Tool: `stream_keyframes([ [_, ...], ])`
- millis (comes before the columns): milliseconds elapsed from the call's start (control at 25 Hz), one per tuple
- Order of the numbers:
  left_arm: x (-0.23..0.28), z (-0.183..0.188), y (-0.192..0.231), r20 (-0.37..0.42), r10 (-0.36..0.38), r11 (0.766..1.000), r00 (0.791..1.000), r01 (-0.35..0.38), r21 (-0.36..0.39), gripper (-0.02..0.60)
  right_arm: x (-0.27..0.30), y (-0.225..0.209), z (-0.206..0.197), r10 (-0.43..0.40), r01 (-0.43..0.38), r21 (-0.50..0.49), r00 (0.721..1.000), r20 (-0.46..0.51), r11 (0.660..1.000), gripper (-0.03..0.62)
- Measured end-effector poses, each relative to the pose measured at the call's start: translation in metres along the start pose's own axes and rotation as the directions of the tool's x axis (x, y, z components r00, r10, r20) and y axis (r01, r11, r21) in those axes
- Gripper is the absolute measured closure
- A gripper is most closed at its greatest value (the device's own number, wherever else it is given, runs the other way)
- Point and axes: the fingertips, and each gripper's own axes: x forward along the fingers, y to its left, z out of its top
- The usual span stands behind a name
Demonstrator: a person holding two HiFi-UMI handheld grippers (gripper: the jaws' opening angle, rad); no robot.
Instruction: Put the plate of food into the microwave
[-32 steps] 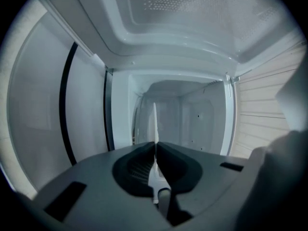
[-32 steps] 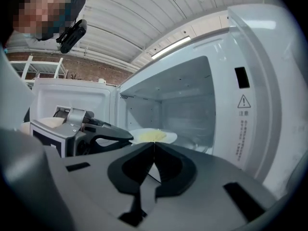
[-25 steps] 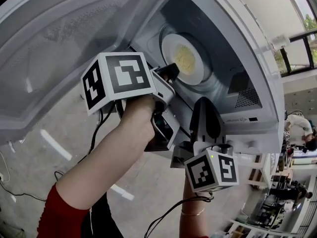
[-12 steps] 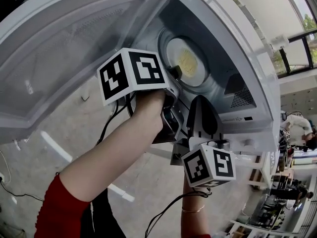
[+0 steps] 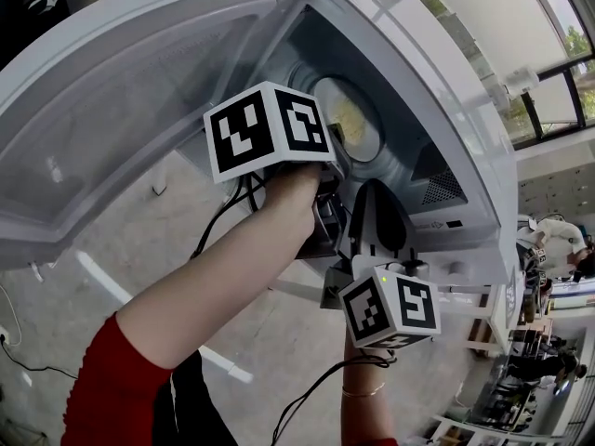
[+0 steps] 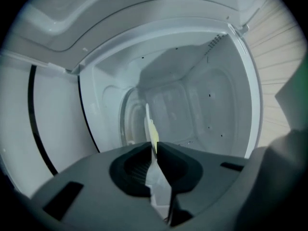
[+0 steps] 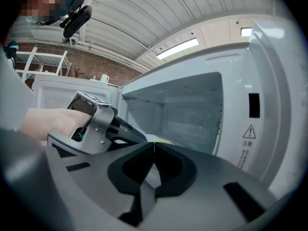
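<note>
Glows with daylight from the window (image 5: 558,26) and a ceiling strip light (image 7: 178,47), dims inside the microwave (image 6: 183,105), bends at fisheye edges, blackens in gripper-view corners, softens up close.

Left tool (image 6: 154,147): jaws nearly together, pinching the rim of a white plate (image 6: 147,121). The plate is seen edge-on, rising toward 12 o'clock. Yellow food (image 6: 153,136) sits just above the tips. Beyond, the white microwave (image 6: 192,100) cavity, with small holes at 2 o'clock.
</note>
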Motion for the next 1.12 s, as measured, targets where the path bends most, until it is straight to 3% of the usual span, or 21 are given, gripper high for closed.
stream_keyframes([
  [240, 0.001, 0.007, -0.001, -0.019, 0.070, 0.974, 0.997, -0.064, 0.218, 0.527, 0.004, 0.000, -0.002, 0.001, -0.001, -0.005, 1.000, -0.006, 1.000, 0.579],
  [520, 0.000, 0.023, 0.002, 0.032, 0.109, 0.922, 0.994, -0.113, 0.369, 0.503, 0.011, 0.004, -0.003, 0.001, -0.001, -0.010, 1.000, -0.007, 1.000, 0.579],
  [800, 0.004, 0.021, 0.003, 0.064, 0.157, 0.795, 0.986, -0.164, 0.584, 0.480, 0.014, 0.004, -0.005, -0.001, 0.001, -0.013, 1.000, -0.008, 1.000, 0.579],
  [1120, 0.008, 0.022, 0.005, 0.067, 0.202, 0.694, 0.977, -0.191, 0.694, 0.457, 0.015, -0.001, -0.009, -0.009, 0.009, -0.010, 1.000, -0.018, 1.000, 0.579],
])
